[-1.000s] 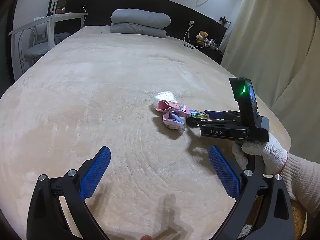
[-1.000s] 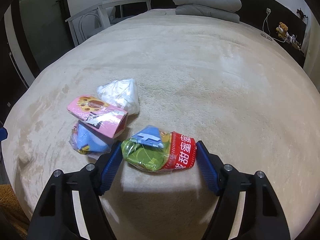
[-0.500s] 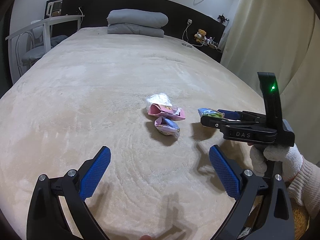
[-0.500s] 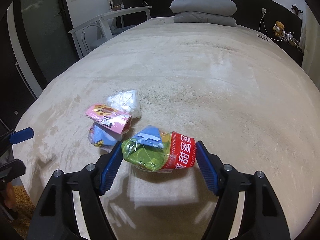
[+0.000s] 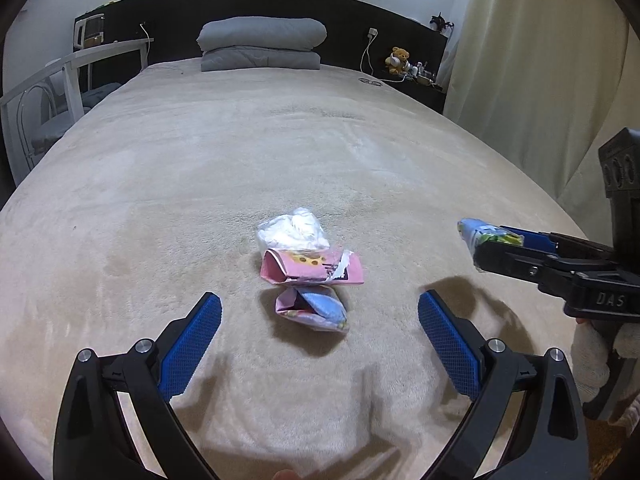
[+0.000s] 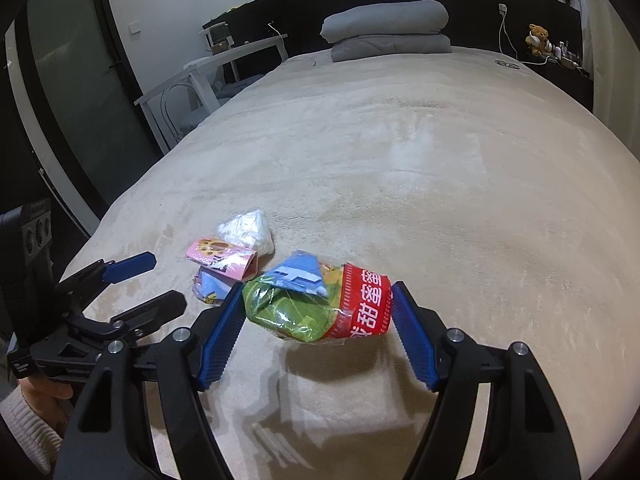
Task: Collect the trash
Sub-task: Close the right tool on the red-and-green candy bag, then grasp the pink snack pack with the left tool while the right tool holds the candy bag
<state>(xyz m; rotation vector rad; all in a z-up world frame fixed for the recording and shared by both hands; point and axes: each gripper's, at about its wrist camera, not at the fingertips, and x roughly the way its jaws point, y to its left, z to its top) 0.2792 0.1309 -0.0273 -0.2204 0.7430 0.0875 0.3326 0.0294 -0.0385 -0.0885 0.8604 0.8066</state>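
Observation:
My right gripper (image 6: 318, 330) is shut on a crumpled snack bag (image 6: 316, 304), green and blue with a red band, held clear above the beige bed cover (image 6: 440, 200). From the left wrist view the same right gripper (image 5: 486, 246) hangs at the right with that snack bag (image 5: 472, 234) in its tips. Three pieces lie together on the cover: a white plastic wad (image 5: 294, 230), a pink carton (image 5: 312, 268) and a blue and pink wrapper (image 5: 314, 310). My left gripper (image 5: 320, 322) stands open just in front of the wrapper, apart from it.
A folded grey duvet (image 5: 260, 42) lies at the black headboard. A white desk and chair (image 5: 60, 92) stand left of the bed. A shelf with a teddy bear (image 5: 398, 60) and a curtain (image 5: 540, 60) are on the right.
My right gripper has lifted the snack bag off the cover and drawn it away from the pile to the right. My left gripper has moved toward the remaining pile, which now lies centred before it.

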